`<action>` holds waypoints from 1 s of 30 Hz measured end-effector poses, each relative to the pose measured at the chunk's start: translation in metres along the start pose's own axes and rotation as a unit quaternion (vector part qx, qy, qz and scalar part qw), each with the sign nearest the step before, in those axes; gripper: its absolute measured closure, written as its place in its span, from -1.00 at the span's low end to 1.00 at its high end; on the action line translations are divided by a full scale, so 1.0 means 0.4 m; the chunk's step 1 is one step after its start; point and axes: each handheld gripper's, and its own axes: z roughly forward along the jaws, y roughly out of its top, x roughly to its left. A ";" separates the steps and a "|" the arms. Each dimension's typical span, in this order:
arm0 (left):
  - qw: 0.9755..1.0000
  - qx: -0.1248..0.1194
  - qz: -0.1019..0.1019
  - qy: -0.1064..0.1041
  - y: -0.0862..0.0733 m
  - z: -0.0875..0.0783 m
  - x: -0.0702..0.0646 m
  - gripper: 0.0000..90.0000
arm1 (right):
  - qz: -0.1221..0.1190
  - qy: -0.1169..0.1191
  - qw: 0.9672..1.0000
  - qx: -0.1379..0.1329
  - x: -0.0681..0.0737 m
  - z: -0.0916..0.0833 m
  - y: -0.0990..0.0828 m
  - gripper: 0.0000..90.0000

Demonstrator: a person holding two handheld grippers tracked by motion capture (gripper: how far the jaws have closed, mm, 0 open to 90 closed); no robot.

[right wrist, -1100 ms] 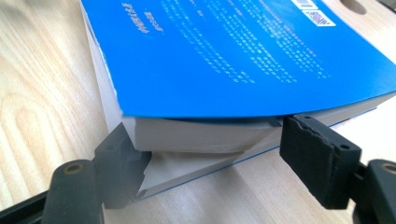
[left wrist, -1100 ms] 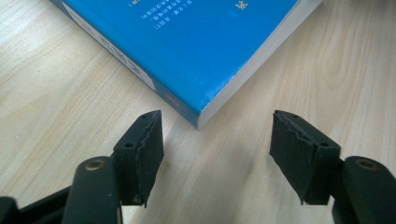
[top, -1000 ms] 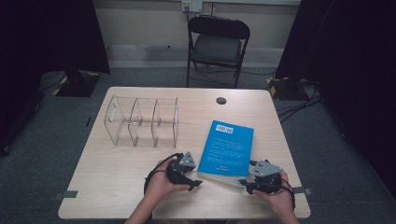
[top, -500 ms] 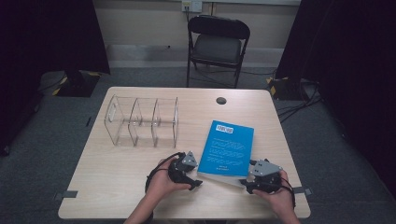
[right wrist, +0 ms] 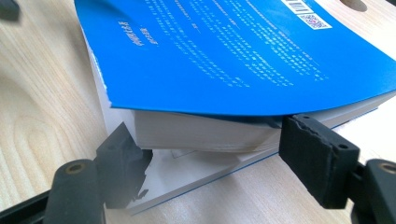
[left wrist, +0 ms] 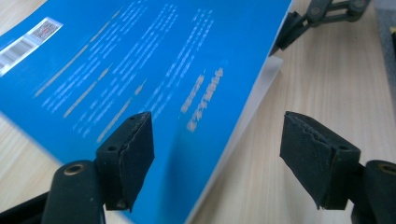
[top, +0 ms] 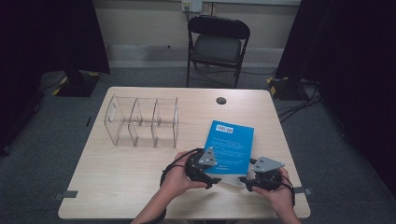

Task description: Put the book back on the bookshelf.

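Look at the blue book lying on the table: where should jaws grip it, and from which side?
Probably the blue book is best gripped at its near edge, from the person's side: there the cover and pages lift off the table, leaving a gap for a jaw underneath.

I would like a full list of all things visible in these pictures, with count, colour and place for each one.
book: one, blue cover, right half of table, near edge lifted
rack: one, clear plastic, three compartments, left of book
table: one, light wood, centre
hole: one, dark, far side of table
chair: one, black, behind table
tape pieces: two, grey, near table corners
left tool: one, black, at book's near left corner, jaws just opening, apart from the cover
right tool: one, black, jaws on book's pages at near right corner
hands: two, holding tools
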 end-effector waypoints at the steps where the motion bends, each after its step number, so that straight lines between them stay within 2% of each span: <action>1: 1.000 -0.002 0.001 -0.006 0.008 0.012 -0.001 -0.48 | 0.006 0.001 1.000 -0.002 -0.001 0.000 0.001 -0.44; 5: 1.000 -0.014 0.009 0.001 0.034 0.040 -0.004 -0.47 | 0.012 0.004 1.000 0.001 -0.003 -0.001 0.003 -0.44; 8: 1.000 -0.003 0.014 0.009 0.043 0.063 -0.004 -0.43 | 0.019 0.004 1.000 0.001 -0.004 -0.002 0.003 -0.44; 10: 1.000 0.000 0.008 -0.001 0.046 0.084 -0.008 -0.45 | 0.025 0.004 1.000 0.000 -0.004 -0.002 0.003 -0.44; 15: 1.000 0.008 0.009 0.003 0.047 0.113 -0.012 -0.49 | 0.033 0.006 0.999 0.005 -0.004 -0.003 0.006 -0.44; 16: 1.000 0.007 0.015 0.007 0.049 0.116 -0.011 -0.50 | 0.036 0.006 0.999 0.003 -0.004 -0.003 0.006 -0.44; 20: 1.000 0.009 0.015 0.016 0.054 0.130 -0.007 -0.48 | 0.045 0.007 0.999 0.000 -0.004 -0.003 0.002 -0.44; 22: 0.999 0.009 0.022 0.023 0.055 0.137 -0.009 -0.47 | 0.052 0.009 0.999 -0.002 -0.006 -0.002 0.000 -0.44; 25: 0.999 0.022 0.036 0.030 0.061 0.140 -0.011 -0.43 | 0.061 0.011 0.998 -0.001 -0.006 -0.002 -0.003 -0.44; 28: 0.998 0.021 0.047 0.022 0.064 0.138 -0.012 -0.35 | 0.069 0.017 0.997 -0.003 -0.008 -0.002 -0.008 -0.44; 30: 0.998 0.033 0.048 0.018 0.071 0.131 -0.009 -0.24 | 0.082 0.023 0.996 -0.009 -0.011 -0.004 -0.011 -0.44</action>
